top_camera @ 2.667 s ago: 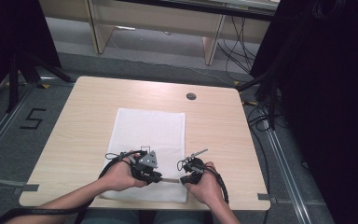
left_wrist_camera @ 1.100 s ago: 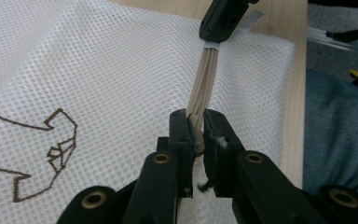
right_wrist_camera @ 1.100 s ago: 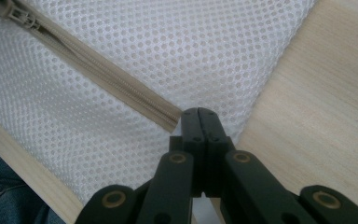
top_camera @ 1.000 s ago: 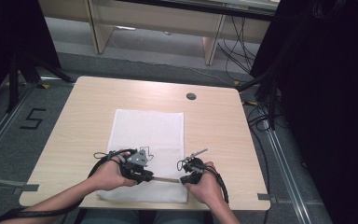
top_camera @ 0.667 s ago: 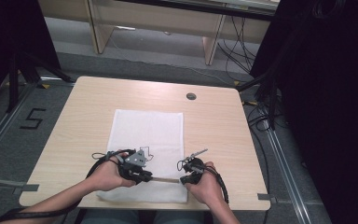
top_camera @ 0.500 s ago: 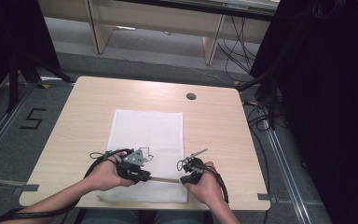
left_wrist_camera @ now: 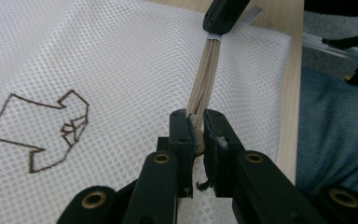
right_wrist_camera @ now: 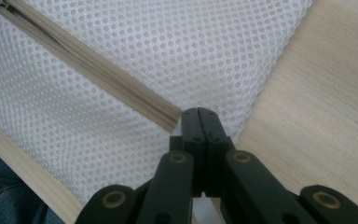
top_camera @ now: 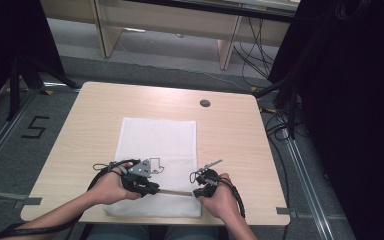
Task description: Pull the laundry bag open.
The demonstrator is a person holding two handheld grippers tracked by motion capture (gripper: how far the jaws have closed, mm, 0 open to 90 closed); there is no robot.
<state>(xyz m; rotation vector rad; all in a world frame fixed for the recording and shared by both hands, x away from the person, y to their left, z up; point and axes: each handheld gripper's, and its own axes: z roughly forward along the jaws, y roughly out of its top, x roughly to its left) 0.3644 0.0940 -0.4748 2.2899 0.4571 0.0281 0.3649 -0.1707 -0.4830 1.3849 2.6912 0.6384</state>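
Item: white mesh laundry bag (top_camera: 160, 150), lying flat on the wooden table (top_camera: 90, 115), its near edge close to the table's front edge where the person sits.
Marking: a brown outline figure (left_wrist_camera: 42, 128) stitched on the mesh, beside the left gripper.
Closure: beige zipper (right_wrist_camera: 93, 74) running along the bag's near edge; in the high view it shows as a thin tan line (top_camera: 172, 191) stretched between the two grippers.
Left gripper (left_wrist_camera: 196, 135): jaws pressed together on what looks like the zipper's pull or slider; the piece between the pads is small and partly hidden, so which it is stays uncertain.
Right gripper (right_wrist_camera: 199, 116): jaws fully together, pinching the mesh right at the zipper's end, near the bag's corner.
Left hand (top_camera: 111, 186): resting on the bag's left part, gripper aimed across at the other hand.
Right hand (top_camera: 220, 196): at the bag's near right corner, beside bare table.
Reason for the hold: the right gripper likely serves as an anchor, keeping the end of the zipper fixed and the tape taut so that the slider can travel without the soft mesh bunching.
Reason for the placement: the bag lies spread flat with its zipper edge towards the person, which keeps the closure within easy reach of both grippers.
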